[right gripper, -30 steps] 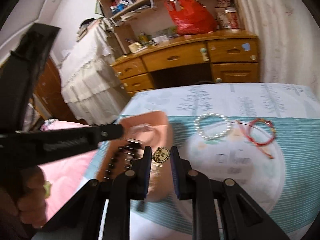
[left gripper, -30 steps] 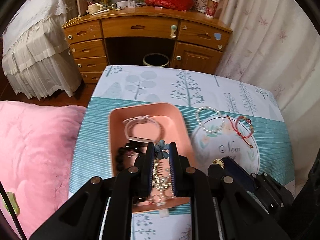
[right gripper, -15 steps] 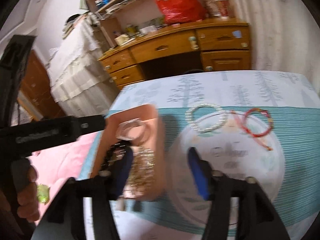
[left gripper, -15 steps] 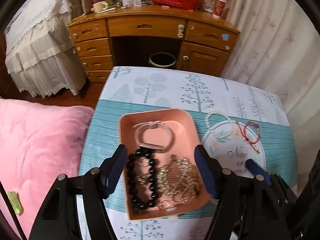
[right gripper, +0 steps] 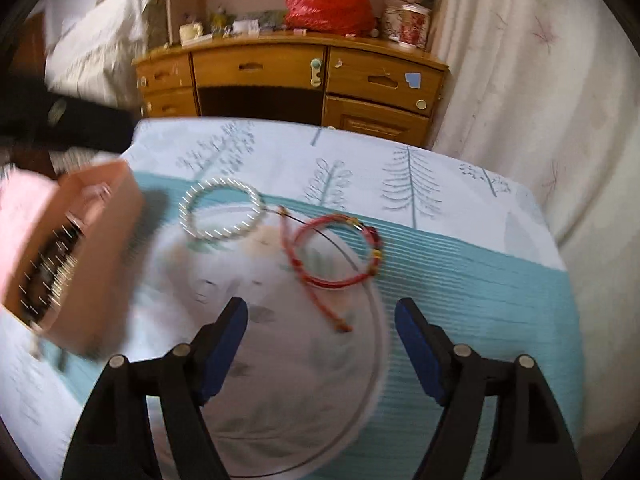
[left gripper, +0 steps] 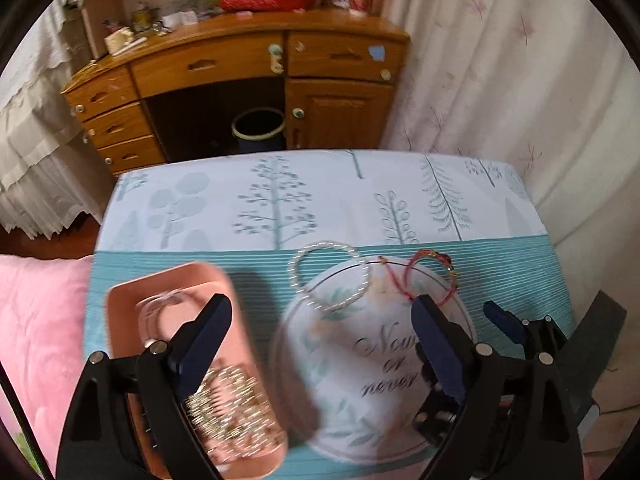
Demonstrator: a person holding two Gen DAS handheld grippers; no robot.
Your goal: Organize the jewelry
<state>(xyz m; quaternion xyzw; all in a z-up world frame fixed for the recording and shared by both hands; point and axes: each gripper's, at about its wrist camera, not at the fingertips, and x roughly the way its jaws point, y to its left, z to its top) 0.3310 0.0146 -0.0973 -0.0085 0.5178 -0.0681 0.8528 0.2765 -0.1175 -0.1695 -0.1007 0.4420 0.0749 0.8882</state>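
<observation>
A pink tray (left gripper: 124,300) at the table's left holds gold chains (left gripper: 228,412), a pale bangle and dark beads; it also shows in the right wrist view (right gripper: 96,216). A pearl bracelet (left gripper: 330,274) (right gripper: 220,214) and a red cord bracelet (left gripper: 430,276) (right gripper: 338,252) lie on the cloth to its right. My left gripper (left gripper: 320,320) is open and empty, above the cloth between tray and bracelets. My right gripper (right gripper: 320,318) is open and empty, just short of the red bracelet. The right gripper's fingers (left gripper: 504,324) show at the left view's right edge.
The table has a teal and white tree-print cloth (left gripper: 280,200) with a round printed emblem (left gripper: 380,360). A wooden desk (left gripper: 240,76) with a bin beneath stands beyond it. A curtain (left gripper: 500,80) hangs on the right. A pink blanket (left gripper: 36,340) lies on the left.
Both grippers opened, dropping a flower piece and a gold charm into the tray, then swung right toward the pearl and red bracelets.
</observation>
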